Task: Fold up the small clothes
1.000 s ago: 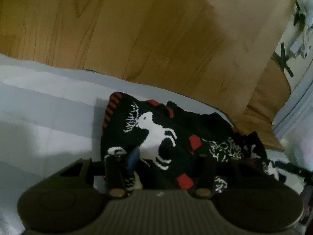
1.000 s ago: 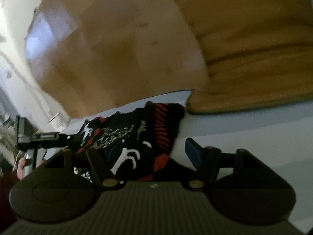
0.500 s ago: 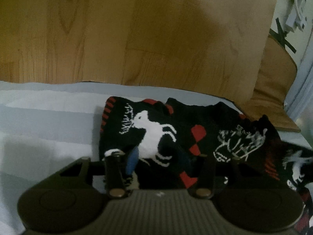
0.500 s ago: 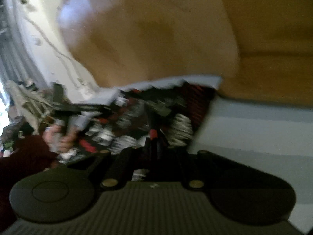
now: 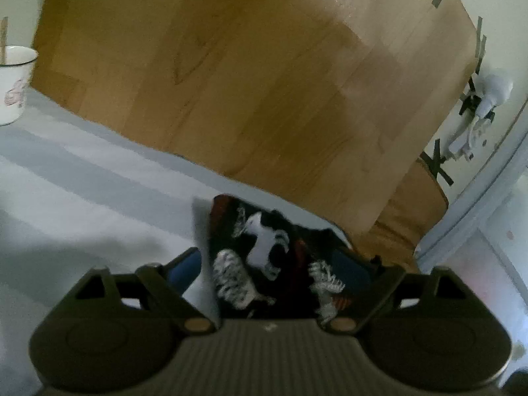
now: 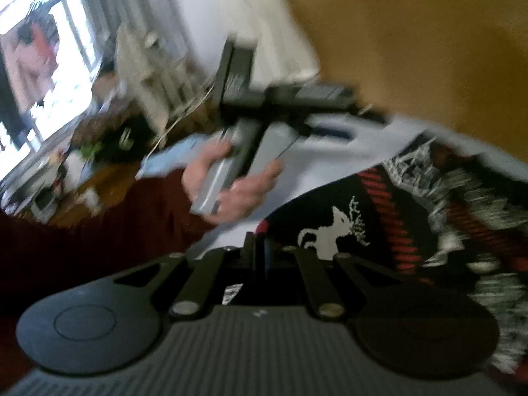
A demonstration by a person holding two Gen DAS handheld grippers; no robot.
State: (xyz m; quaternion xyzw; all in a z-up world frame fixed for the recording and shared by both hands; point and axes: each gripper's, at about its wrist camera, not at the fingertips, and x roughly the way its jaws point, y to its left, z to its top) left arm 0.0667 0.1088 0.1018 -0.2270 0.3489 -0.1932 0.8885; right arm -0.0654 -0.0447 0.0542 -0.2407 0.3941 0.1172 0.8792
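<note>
A black knitted garment (image 5: 264, 264) with white reindeer and red marks lies bunched on the pale striped table (image 5: 82, 191), close to the wooden panel (image 5: 247, 82) that stands along the table's far edge. The left hand-held gripper (image 5: 274, 264) has just been opening – its blue-padded fingers (image 5: 184, 269) now stand spread to either side of the garment, pressing on nothing. In the right wrist view the right hand-held gripper (image 6: 259, 250) has its jaws pressed together on an edge of the garment (image 6: 396, 231) (blur hides how much cloth sits between them). Beyond the garment in that view a bare hand (image 6: 231, 184) grips the left tool's grey handle. A white cup (image 5: 15, 82) stands far left of the garment, at the panel's end
</note>
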